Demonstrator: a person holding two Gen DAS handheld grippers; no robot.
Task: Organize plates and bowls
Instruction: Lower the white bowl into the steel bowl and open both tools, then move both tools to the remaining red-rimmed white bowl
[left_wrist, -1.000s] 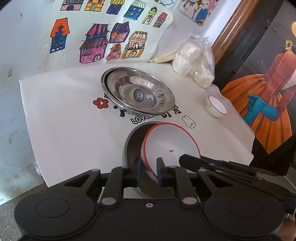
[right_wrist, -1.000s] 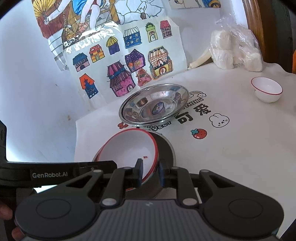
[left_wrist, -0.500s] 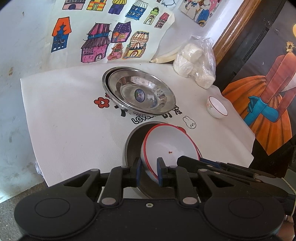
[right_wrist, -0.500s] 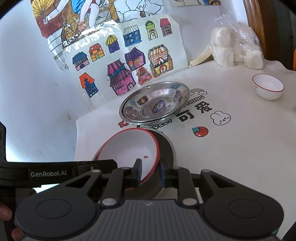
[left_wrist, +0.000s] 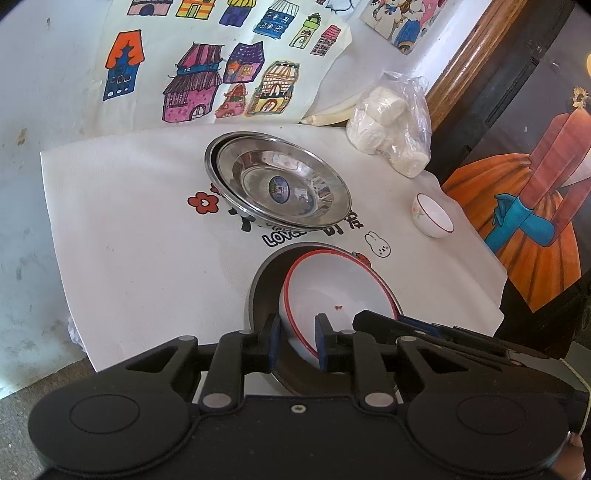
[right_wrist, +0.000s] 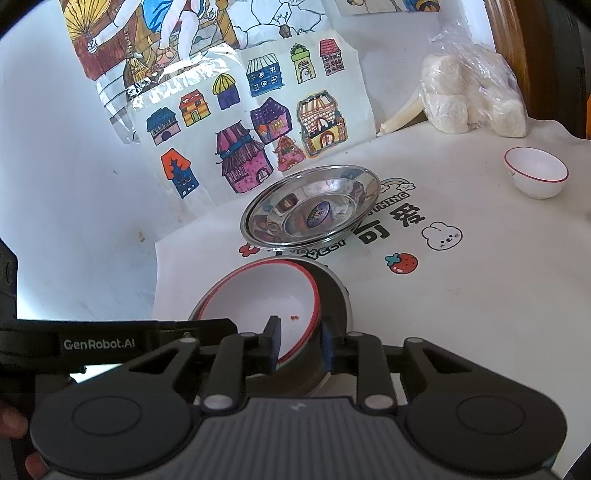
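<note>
"GenRobot.AI" on the left gripper's side (right_wrist: 99, 344), "LOVE" (partly hidden, perhaps "LOVELY") on the tablecloth (left_wrist: 279, 238)

We log: left gripper (left_wrist: 297, 341), jaws straddling the near rim of a red-rimmed white bowl (left_wrist: 334, 291) tilted inside a dark bowl (left_wrist: 264, 291); beyond, stacked steel plates (left_wrist: 277, 184); far right, small white bowl (left_wrist: 431, 215).

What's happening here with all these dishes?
A person holds two grippers, and both grip the red-rimmed white bowl by its near rim: the left gripper and right gripper, jaws closed on it. It sits tilted inside a dark metal bowl. Stacked steel plates and a small white bowl wait behind.
</note>
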